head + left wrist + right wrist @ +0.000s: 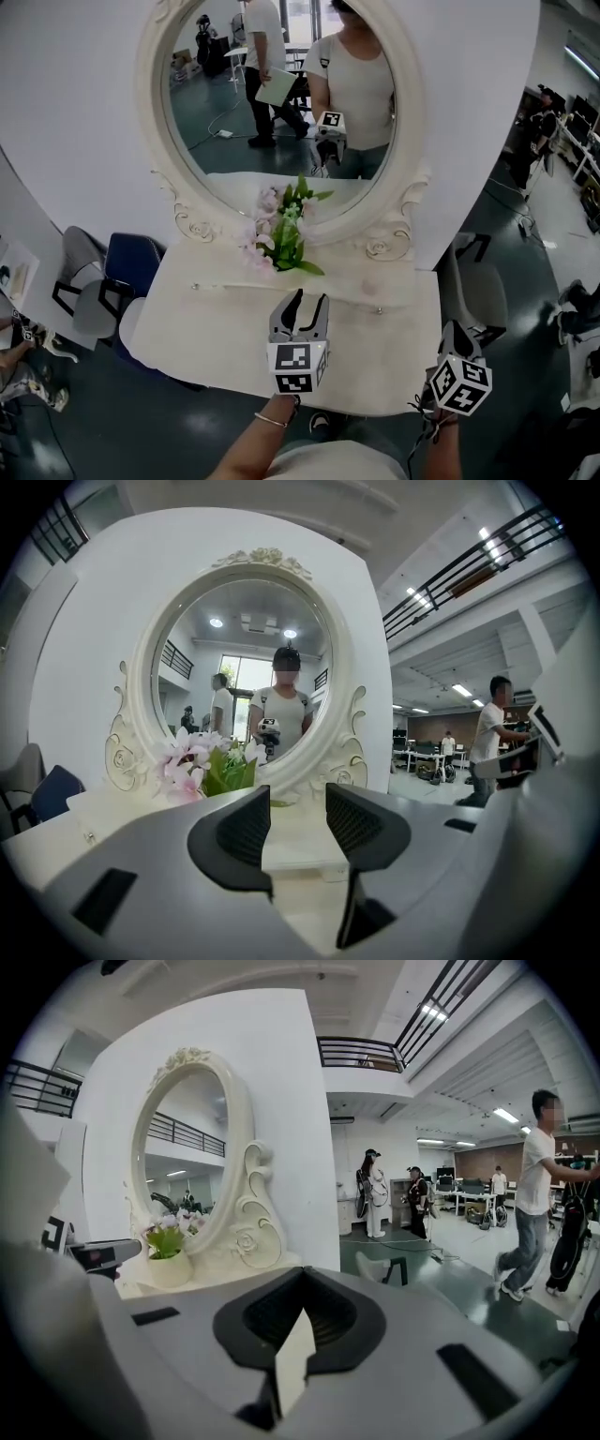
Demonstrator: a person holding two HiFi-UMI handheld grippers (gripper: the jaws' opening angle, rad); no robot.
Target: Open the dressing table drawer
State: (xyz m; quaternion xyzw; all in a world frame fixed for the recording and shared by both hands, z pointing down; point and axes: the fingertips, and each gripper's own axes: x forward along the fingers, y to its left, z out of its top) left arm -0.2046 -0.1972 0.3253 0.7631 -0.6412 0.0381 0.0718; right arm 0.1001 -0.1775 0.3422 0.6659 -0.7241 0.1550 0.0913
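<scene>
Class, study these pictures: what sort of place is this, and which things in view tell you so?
Probably a large open office or workshop hall, not a bedroom. The dressing table and its oval mirror stand against a white panel; beyond are desks, people walking, and a railed upper gallery.

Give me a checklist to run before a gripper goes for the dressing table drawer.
1. Left gripper ready to grasp: ok, jaws apart with nothing between them.
2. Right gripper ready to grasp: not ok, jaws together.
3. Drawer front shut with its handles in view: ok, left knob and right knob both show.
4. Left gripper lined up on a knob: not ok, it hangs over the tabletop between the two knobs.
5. Flowers out of the way of both knobs: ok, they stand on the shelf above, between them.
6. Drawer free to slide: cannot tell.
</scene>
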